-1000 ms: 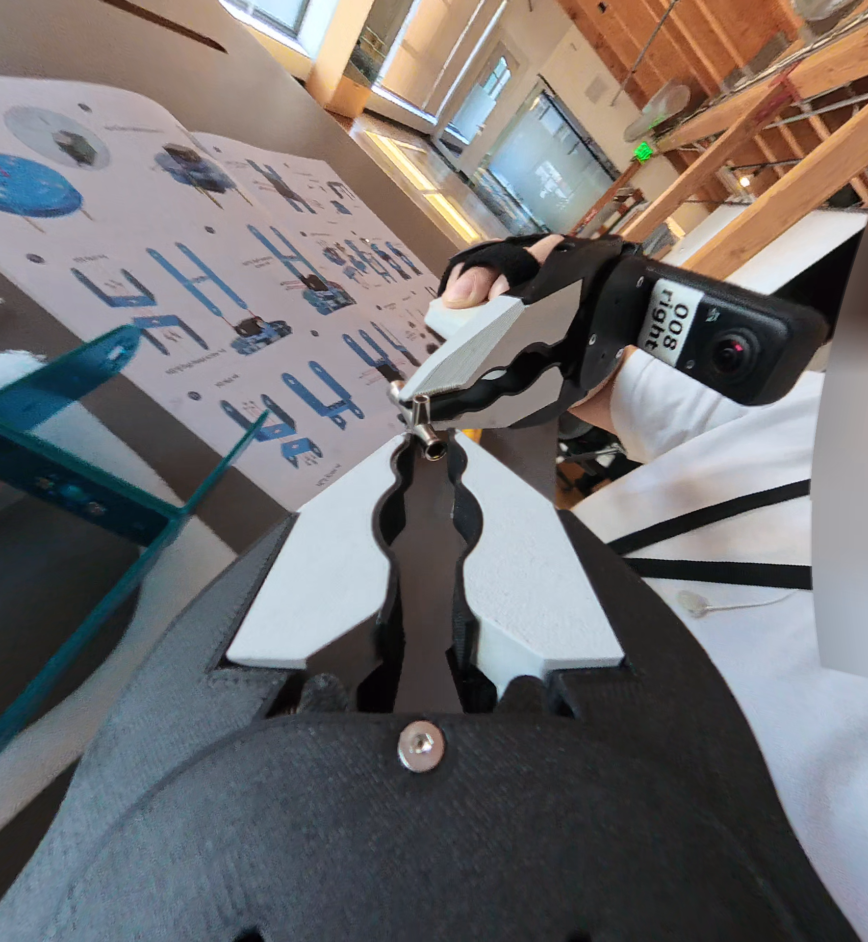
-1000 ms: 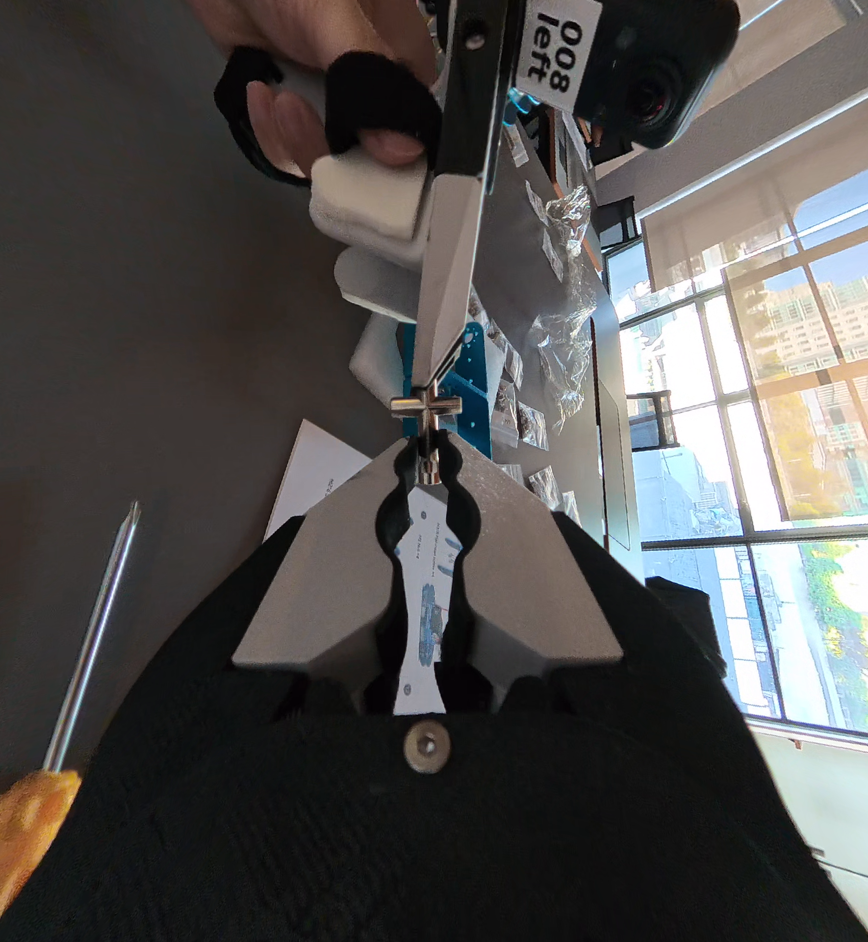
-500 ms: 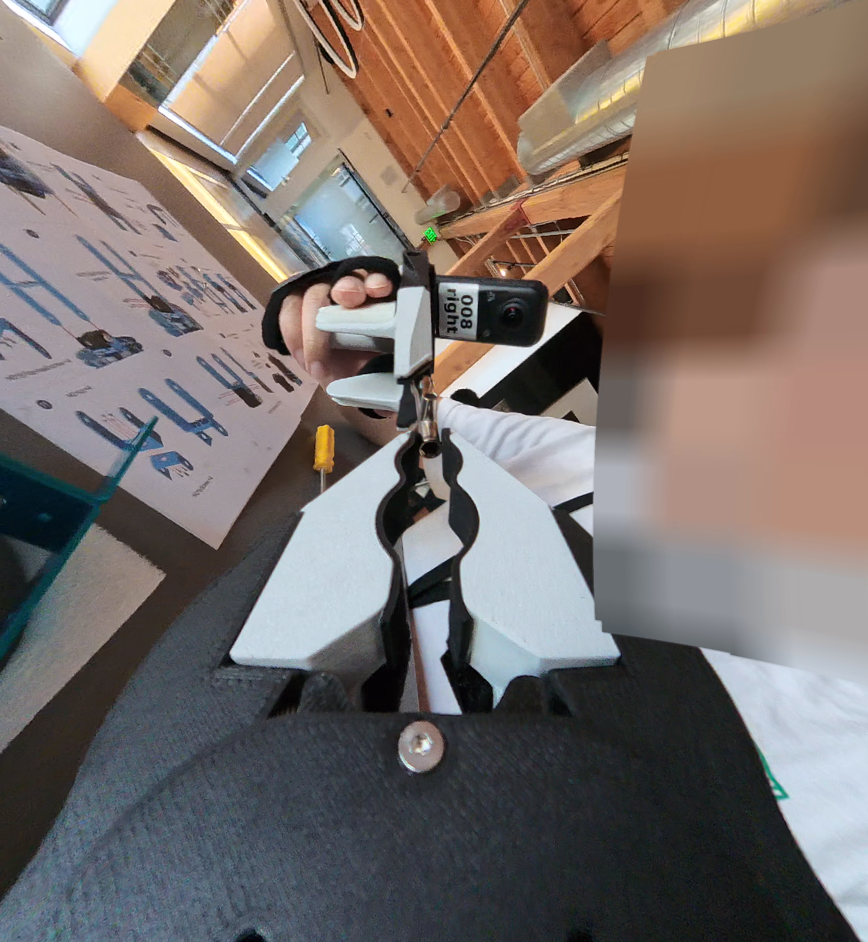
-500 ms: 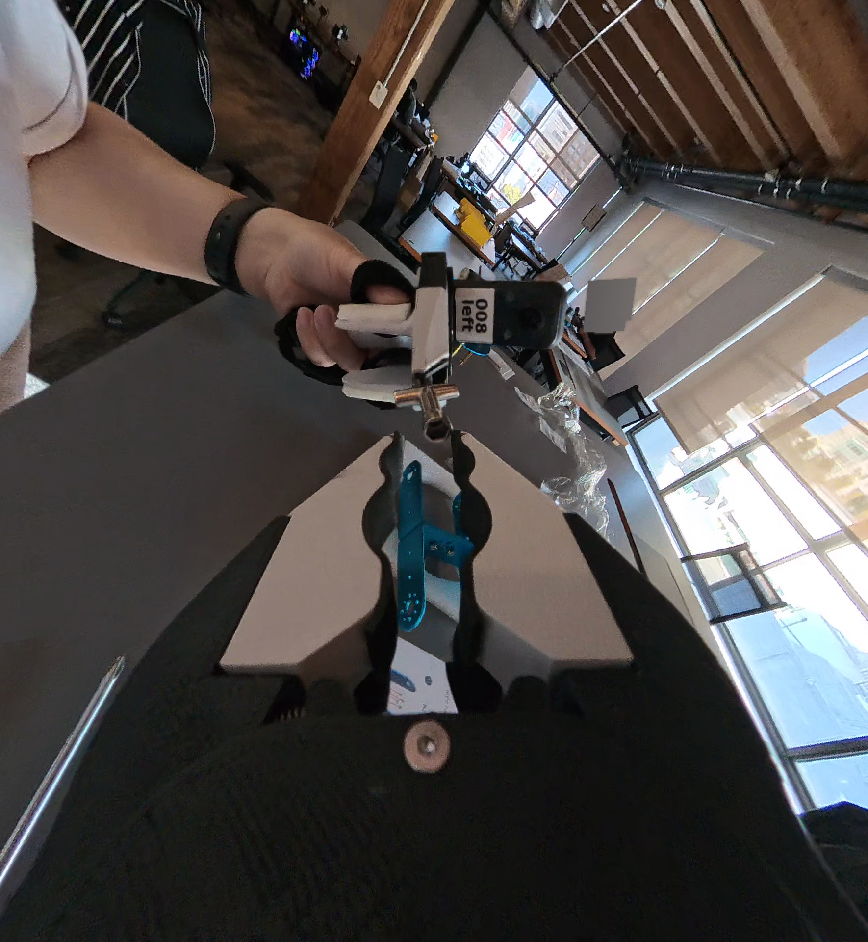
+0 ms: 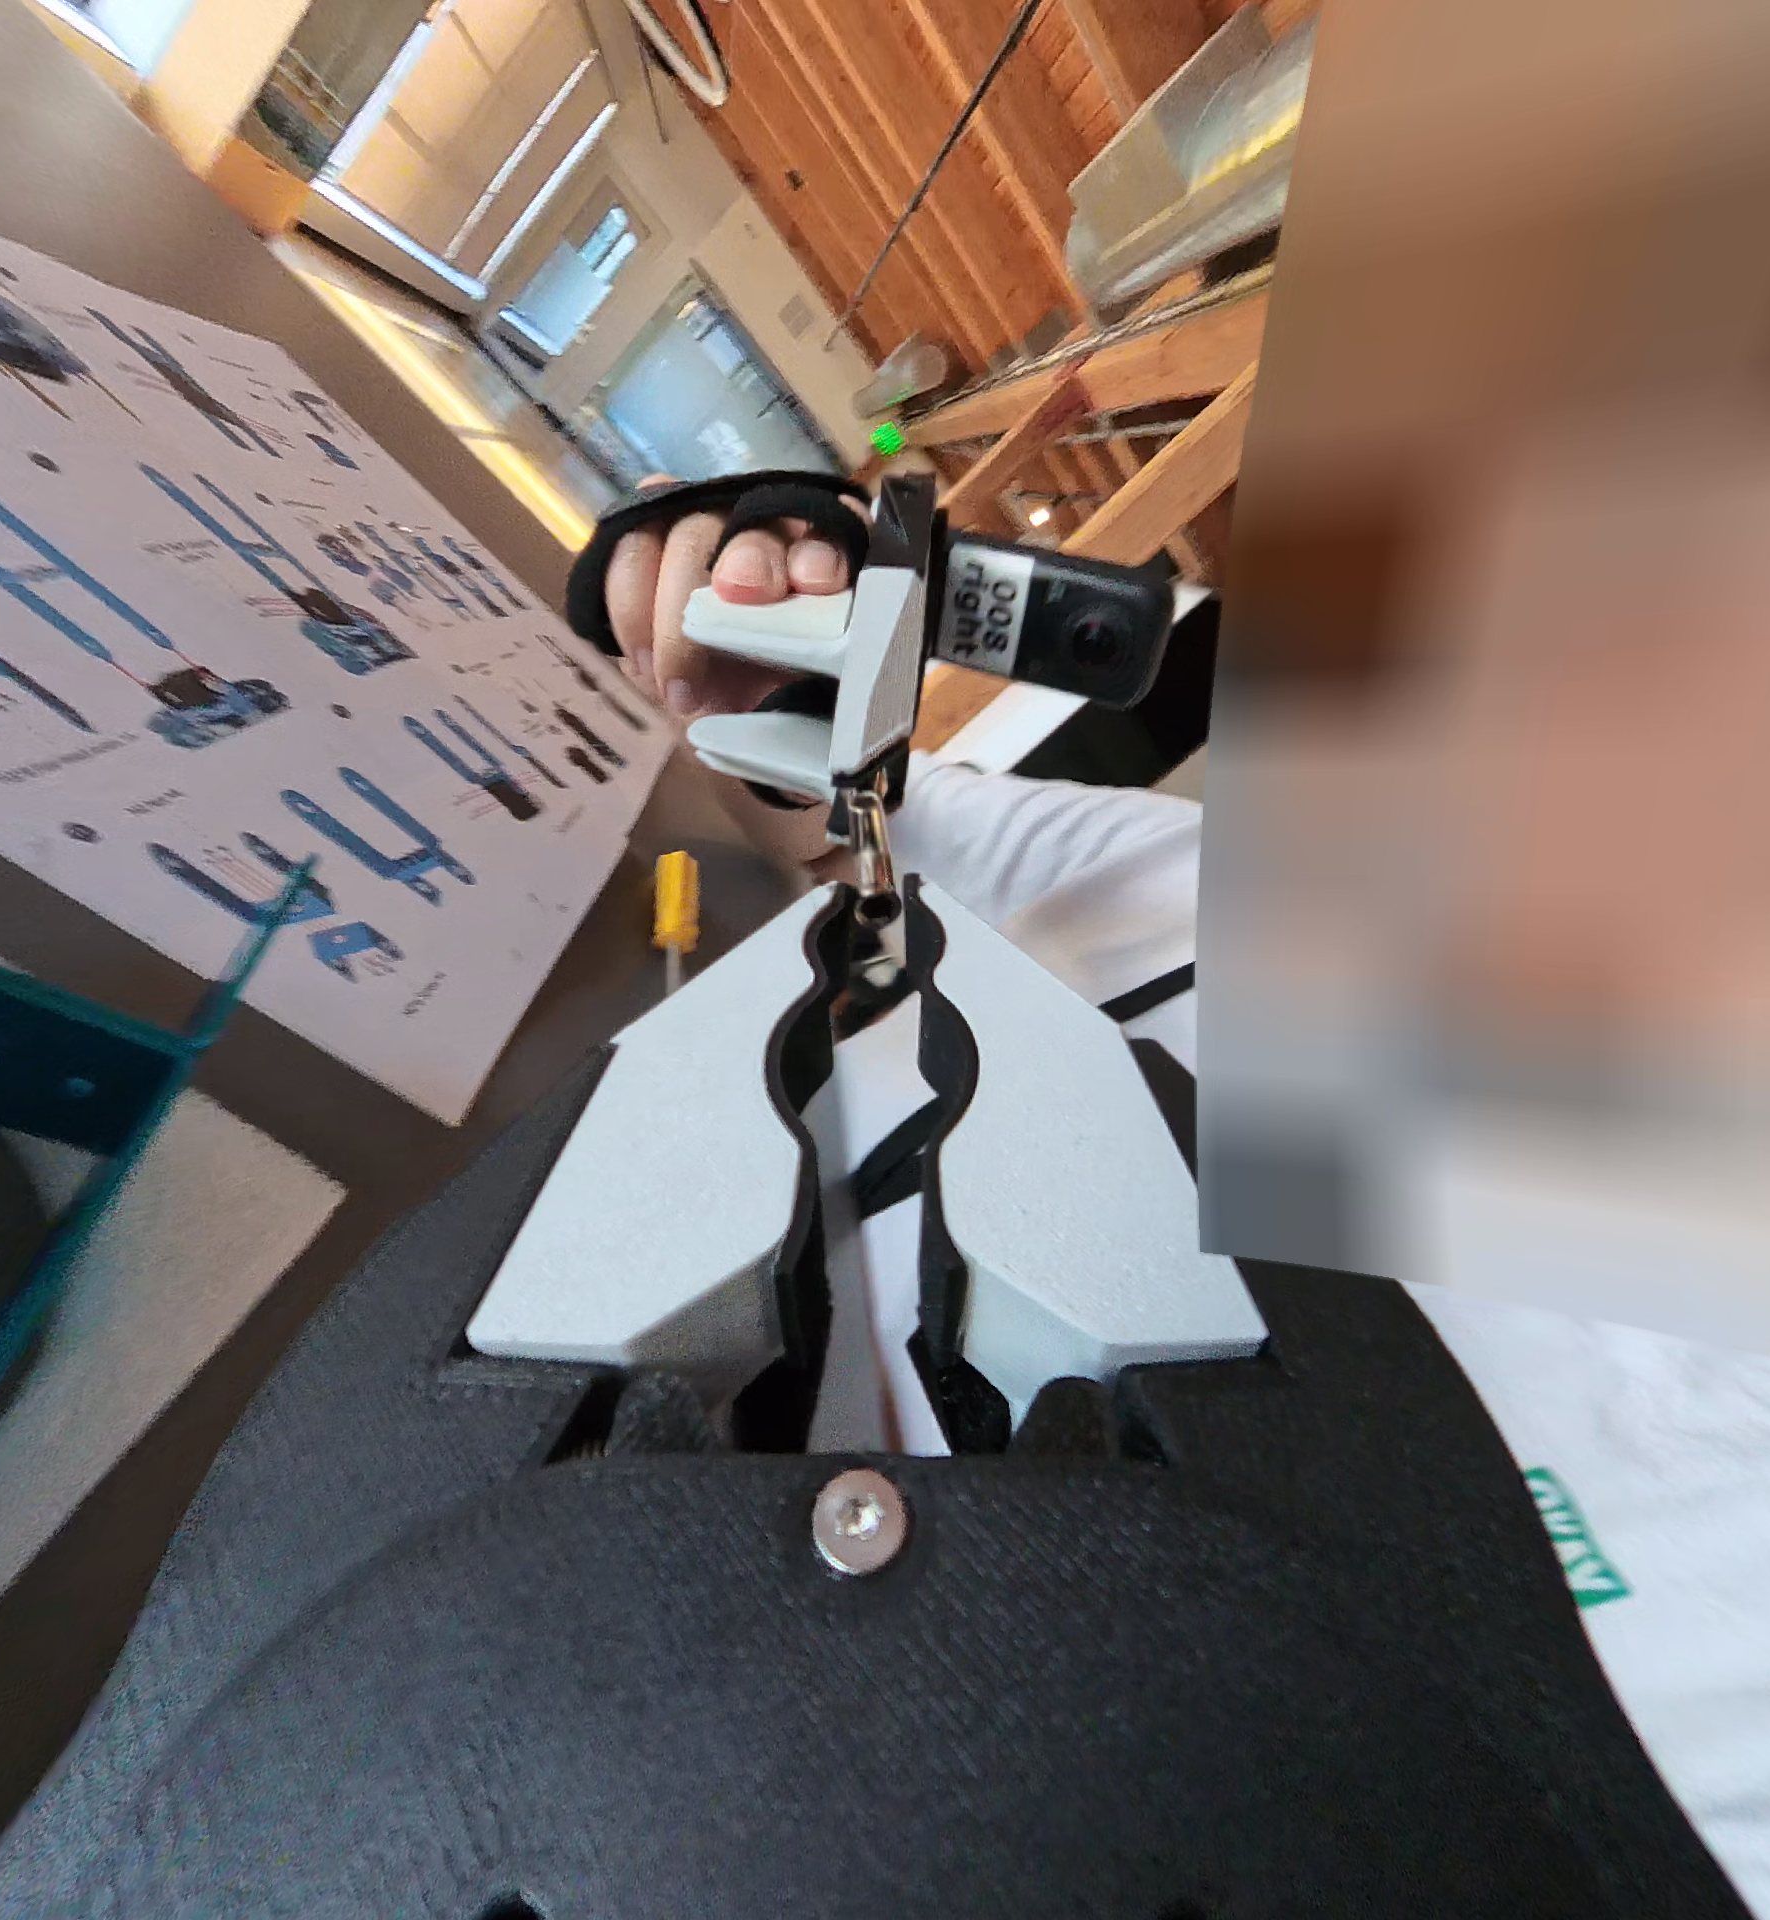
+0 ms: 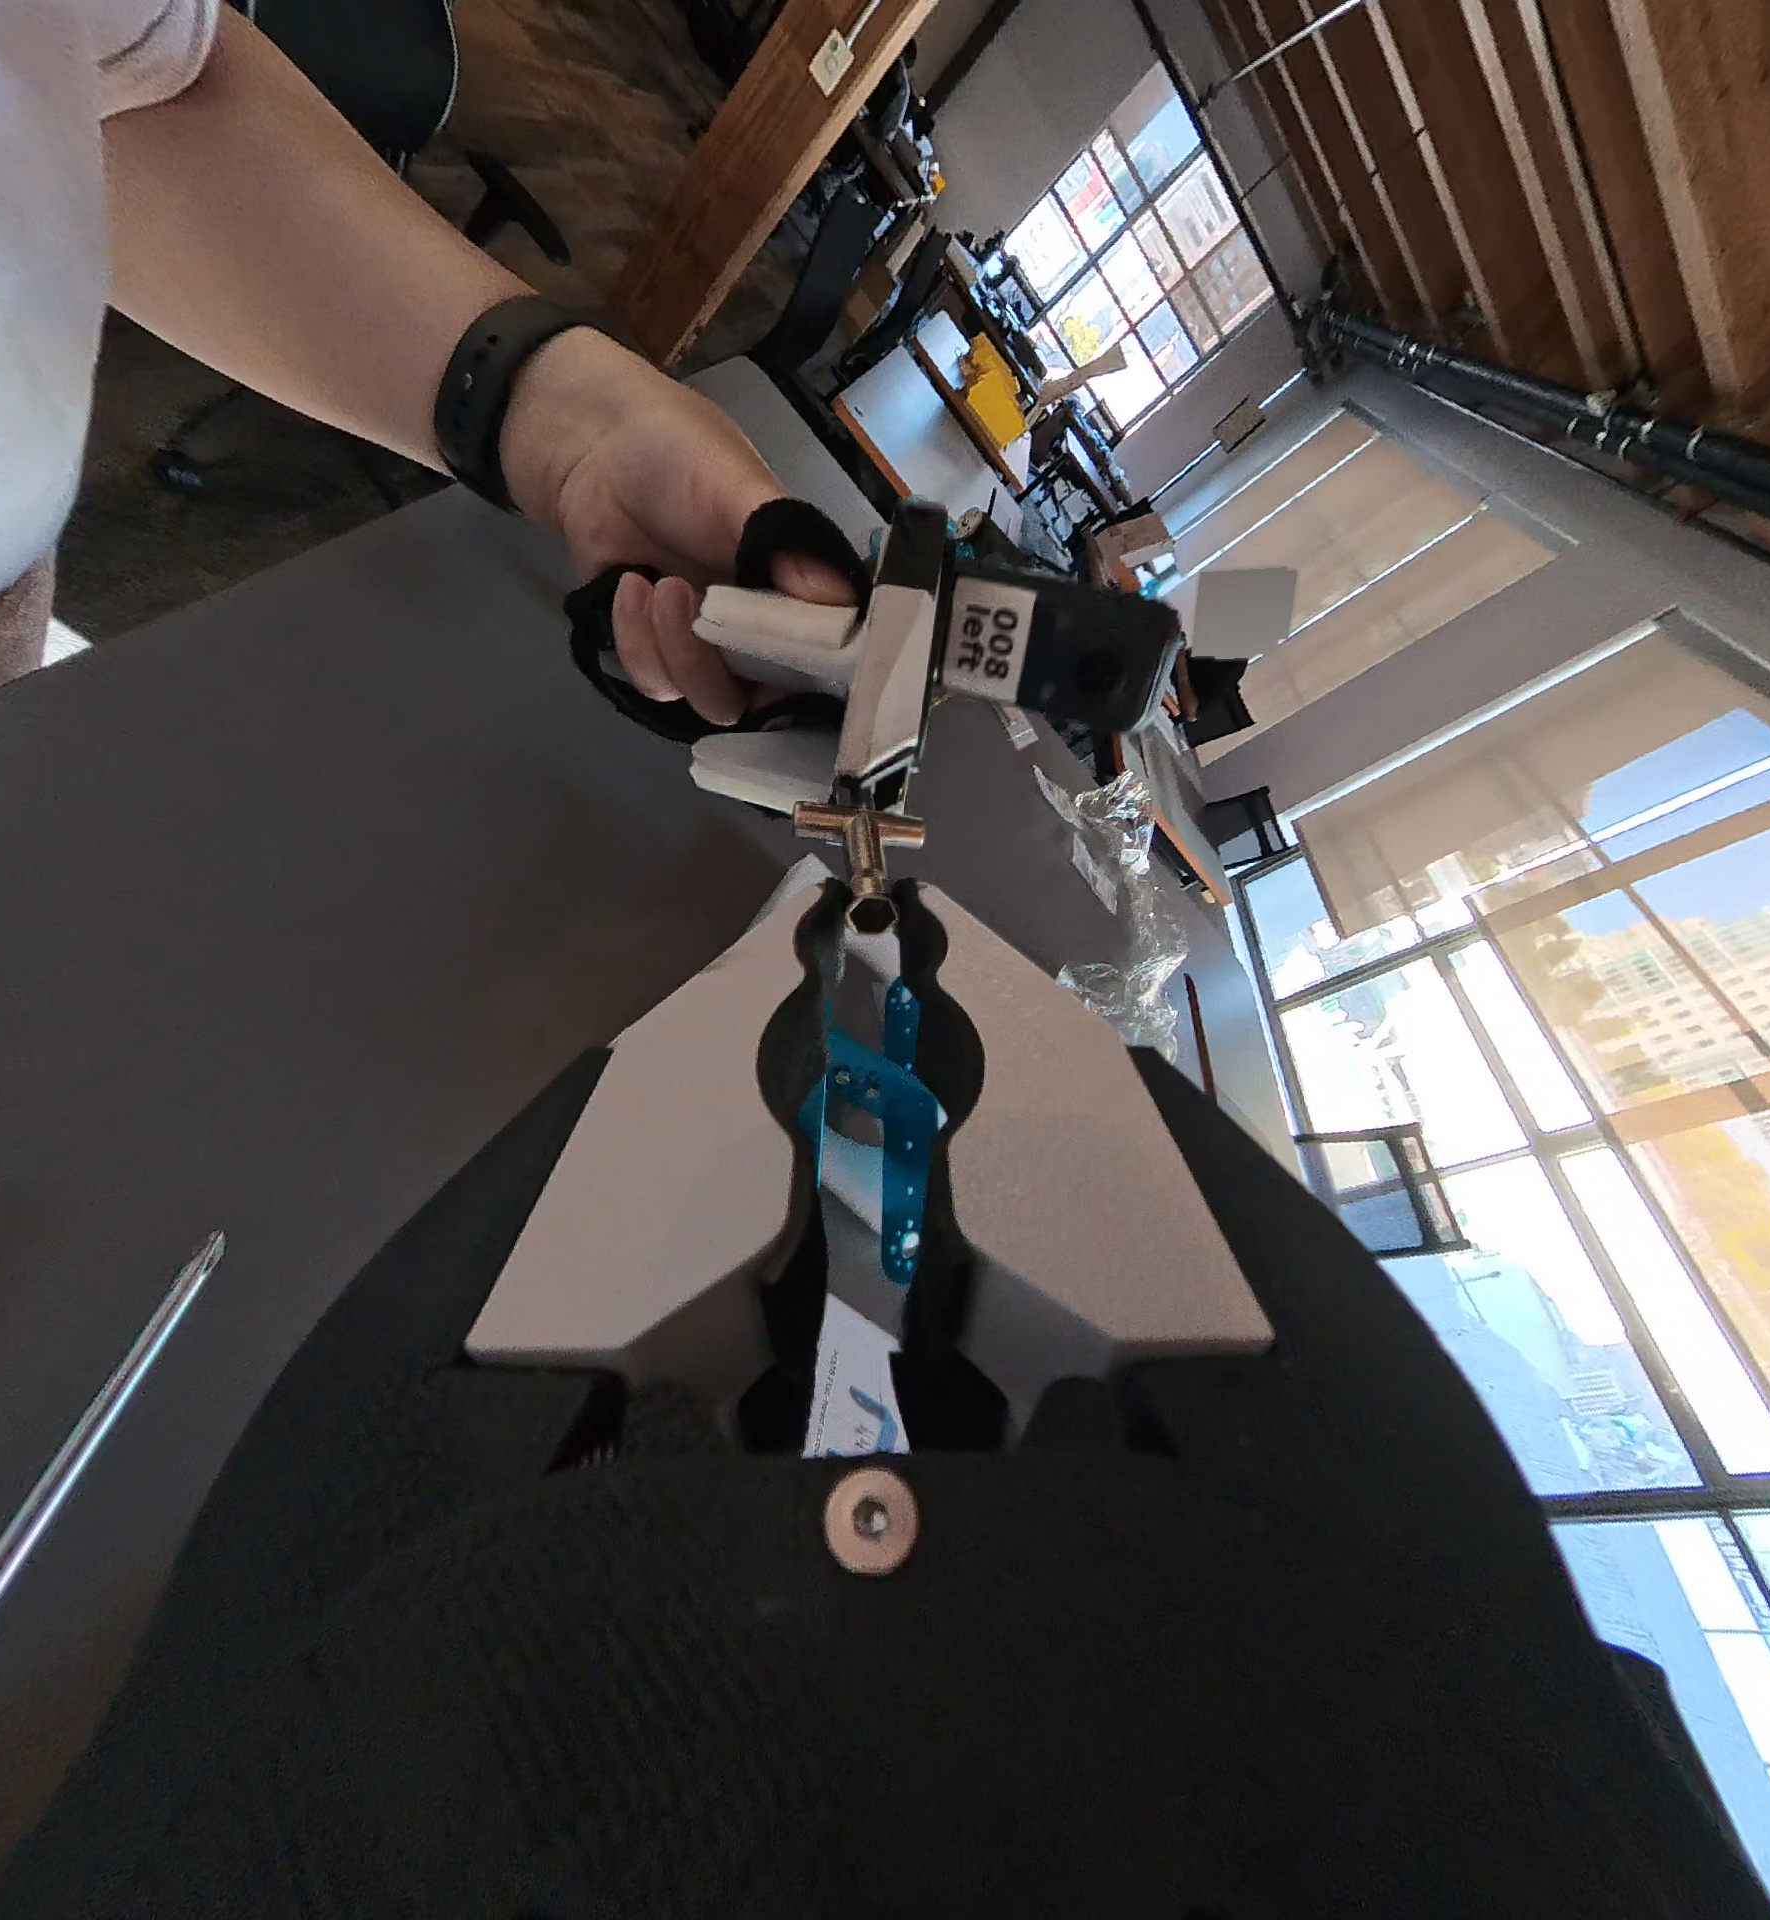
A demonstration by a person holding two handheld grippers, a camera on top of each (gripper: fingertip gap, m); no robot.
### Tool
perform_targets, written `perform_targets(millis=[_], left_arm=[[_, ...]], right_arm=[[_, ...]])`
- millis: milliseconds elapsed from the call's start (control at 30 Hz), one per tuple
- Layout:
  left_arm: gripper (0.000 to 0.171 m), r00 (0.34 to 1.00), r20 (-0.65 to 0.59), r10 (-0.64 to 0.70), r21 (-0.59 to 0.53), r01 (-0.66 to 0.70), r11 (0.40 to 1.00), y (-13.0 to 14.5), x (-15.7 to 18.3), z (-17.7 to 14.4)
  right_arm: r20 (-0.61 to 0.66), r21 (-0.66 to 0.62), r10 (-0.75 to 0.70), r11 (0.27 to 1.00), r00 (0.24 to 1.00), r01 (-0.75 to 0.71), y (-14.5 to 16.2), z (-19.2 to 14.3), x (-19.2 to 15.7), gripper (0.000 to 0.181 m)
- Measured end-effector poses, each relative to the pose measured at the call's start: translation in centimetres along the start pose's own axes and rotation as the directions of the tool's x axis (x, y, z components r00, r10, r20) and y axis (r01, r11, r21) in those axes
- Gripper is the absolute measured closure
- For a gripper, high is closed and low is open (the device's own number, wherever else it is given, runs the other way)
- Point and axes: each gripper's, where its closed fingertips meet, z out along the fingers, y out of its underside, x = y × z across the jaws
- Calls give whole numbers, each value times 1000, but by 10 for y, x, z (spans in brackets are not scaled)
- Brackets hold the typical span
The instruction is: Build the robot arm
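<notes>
Sunlit windows (image 6: pixel 1546 1091), wooden ceiling (image 5: pixel 860 156)

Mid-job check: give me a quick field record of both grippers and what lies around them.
left gripper: shut on the cross-shaped metal wrench
right gripper: the wrench's hex socket end sits between its tips; grip unclear
blue bracket: down on the table, seen through the right gripper's gap
screwdriver: yellow handle, lying on the table beside the instruction sheet

Small silver cross-shaped socket wrench (image 6: pixel 860 831), aloft, at left gripper's (image 5: pixel 876 904) tip, open hex end facing right gripper (image 6: pixel 873 899)
</notes>
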Motion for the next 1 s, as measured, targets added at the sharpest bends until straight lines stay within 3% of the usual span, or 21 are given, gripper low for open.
perform_targets(millis=[33,100,167,233,300,367,500,667,867,1000], left_arm=[[152,997,57,54,-16,-53,998,0,-4,-2],[133,952,222,213,-54,-206,977,-6,-15,-12],[118,829,381,410,-134,-389,911,-15,-24,-27],[102,648,516,560,-239,-520,820,-26,-37,-44],[100,477,569,670,-358,-590,724,-33,-49,-57],[95,410,528,743,-487,-571,661,-31,-61,-60],[90,408,419,811,-635,-506,583,-27,-91,-57],[96,481,308,821,-745,-415,523,-18,-124,-49],[107,570,250,783,-775,-367,514,-7,-137,-46],[107,577,236,782,-769,-381,514,-6,-138,-46]], right_arm=[[0,3,17,1000,1000,-17,4,-1,2,172],[7,-4,137,991,990,-137,20,-3,12,173],[58,-47,365,931,929,-363,48,-3,18,172],[87,-94,612,790,786,-605,75,-1,20,172],[103,-126,803,595,586,-794,90,3,17,172],[106,-169,889,458,446,-873,98,7,10,172],[56,-241,939,342,339,-908,110,18,-1,172],[34,-247,964,263,263,-932,120,22,-3,172],[48,-239,984,179,172,-954,122,23,-4,172],[55,-252,994,100,89,-963,123,25,-6,172]])
